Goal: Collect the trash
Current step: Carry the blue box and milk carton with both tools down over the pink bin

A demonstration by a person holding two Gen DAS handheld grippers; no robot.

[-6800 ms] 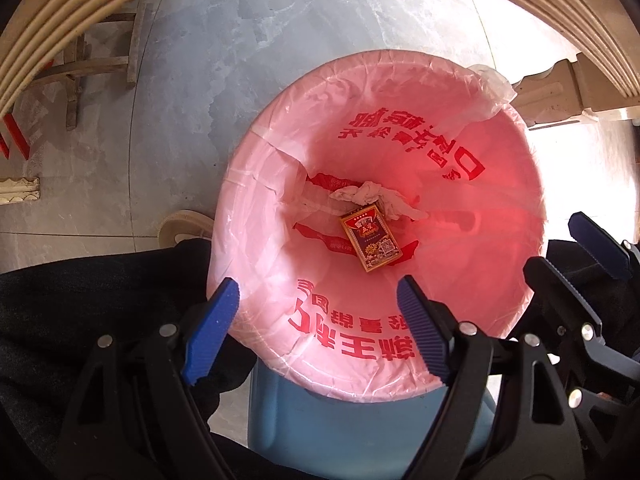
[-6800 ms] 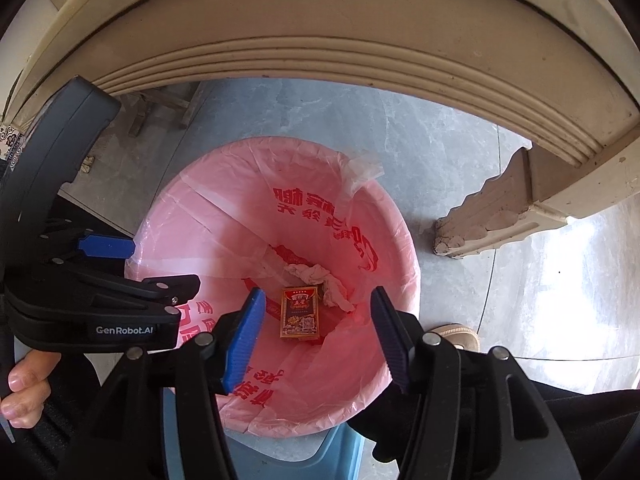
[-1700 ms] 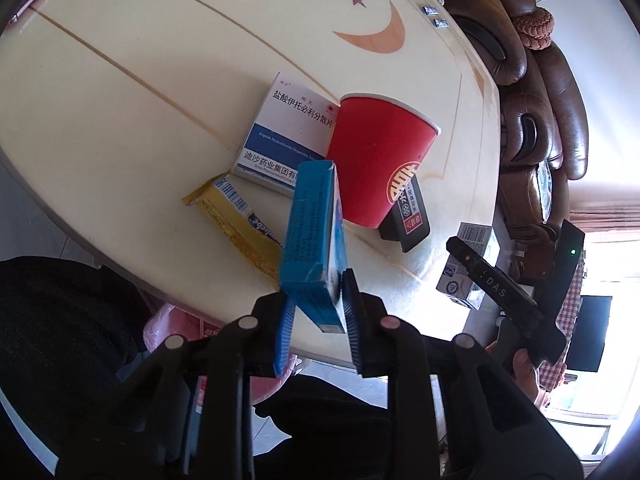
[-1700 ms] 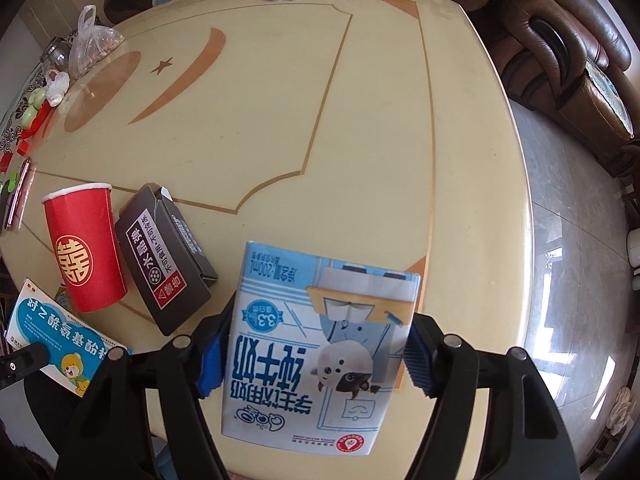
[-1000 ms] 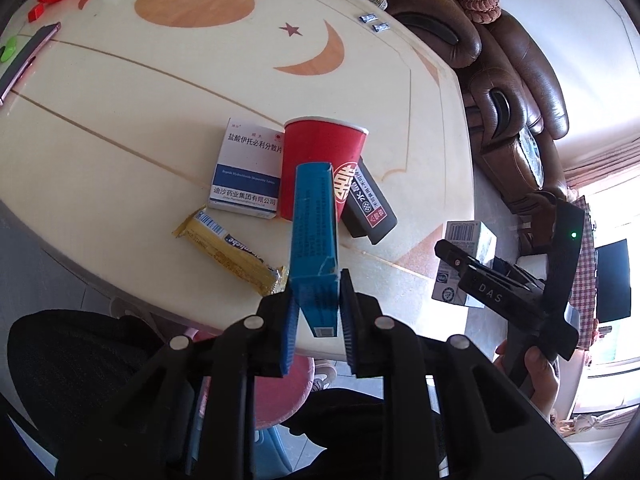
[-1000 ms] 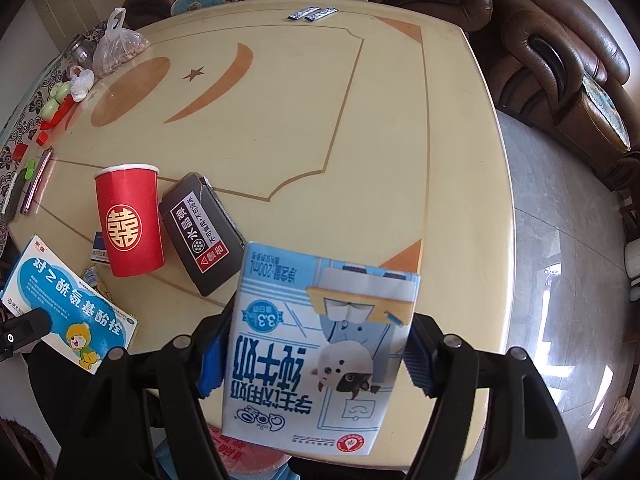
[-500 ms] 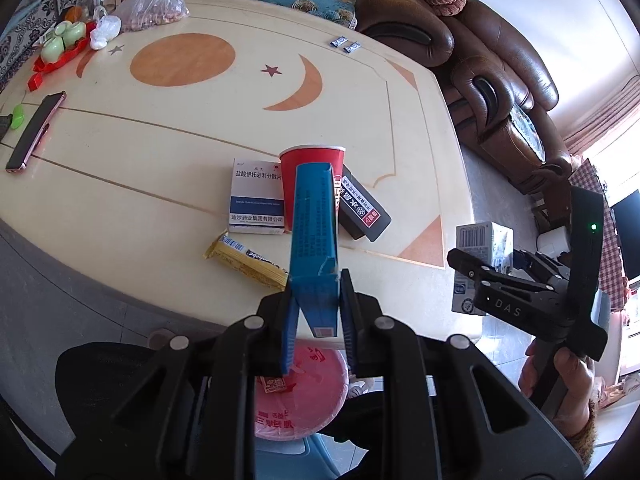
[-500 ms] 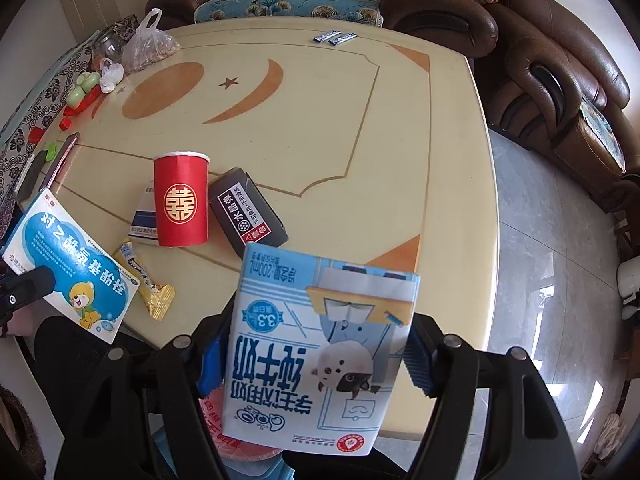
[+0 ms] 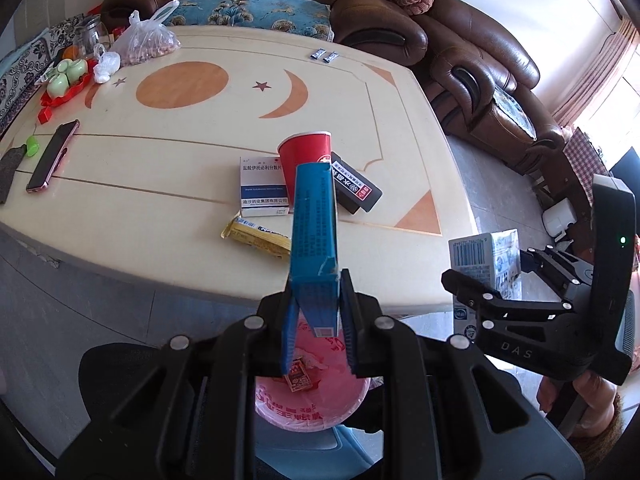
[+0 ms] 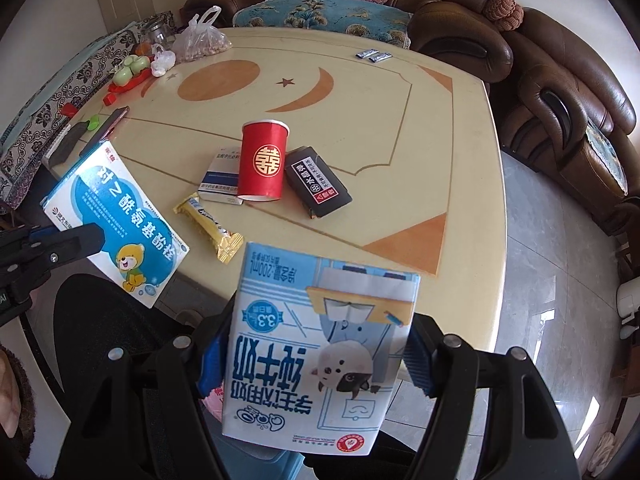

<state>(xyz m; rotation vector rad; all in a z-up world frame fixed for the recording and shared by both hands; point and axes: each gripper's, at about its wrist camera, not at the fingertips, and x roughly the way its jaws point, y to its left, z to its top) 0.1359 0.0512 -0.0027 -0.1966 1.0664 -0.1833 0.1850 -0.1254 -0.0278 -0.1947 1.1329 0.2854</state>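
Above the pink-lined bin (image 9: pixel 312 400), the left hand-held gripper (image 9: pixel 316 320) pinches a blue medicine box (image 9: pixel 314 232) edgewise and the right hand-held gripper (image 10: pixel 316 356) clamps a milk carton (image 10: pixel 320 344) (both probably poised for dropping).

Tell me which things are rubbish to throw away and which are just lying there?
Rubbish job: blue box in the left gripper; milk carton in the right gripper; red cup, yellow wrapper, black box, white medicine box; pink-lined bin.

Probably just lying about: phone, bag of nuts, green teacups.
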